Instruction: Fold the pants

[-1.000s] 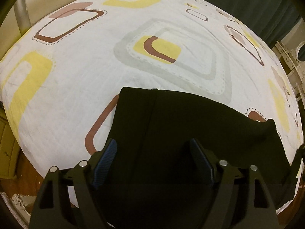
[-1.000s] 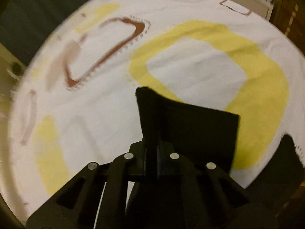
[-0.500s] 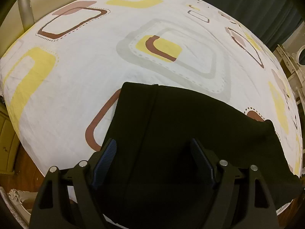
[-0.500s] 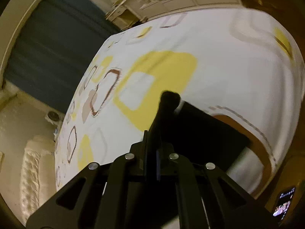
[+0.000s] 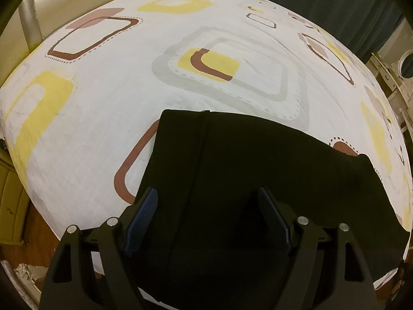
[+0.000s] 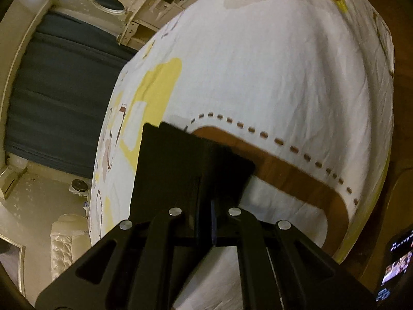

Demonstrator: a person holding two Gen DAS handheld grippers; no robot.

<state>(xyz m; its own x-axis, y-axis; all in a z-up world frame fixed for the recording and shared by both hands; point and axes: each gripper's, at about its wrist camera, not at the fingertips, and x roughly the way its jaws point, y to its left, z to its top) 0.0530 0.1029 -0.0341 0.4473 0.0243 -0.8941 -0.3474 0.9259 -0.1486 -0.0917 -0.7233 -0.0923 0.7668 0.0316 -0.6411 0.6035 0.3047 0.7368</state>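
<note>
Black pants (image 5: 258, 170) lie folded on a bed with a white patterned sheet (image 5: 108, 98). My left gripper (image 5: 206, 206) is open, its blue-padded fingers (image 5: 144, 211) spread just above the near part of the pants, holding nothing. In the right wrist view my right gripper (image 6: 206, 206) is shut on an end of the black pants (image 6: 180, 165) and holds it lifted over the sheet (image 6: 271, 77), near the bed's edge.
A dark curtain (image 5: 335, 2) hangs beyond the bed's far side. A cream headboard (image 5: 18, 20) is at the left. White carved furniture (image 5: 397, 62) stands at the right. A wooden floor (image 5: 15, 248) lies below the bed. A lit phone screen (image 6: 395, 266) is at lower right.
My right gripper has swung round with the pants end in it, from over the yellow square to the bed's edge by the brown band. The left gripper stayed open above the pants.
</note>
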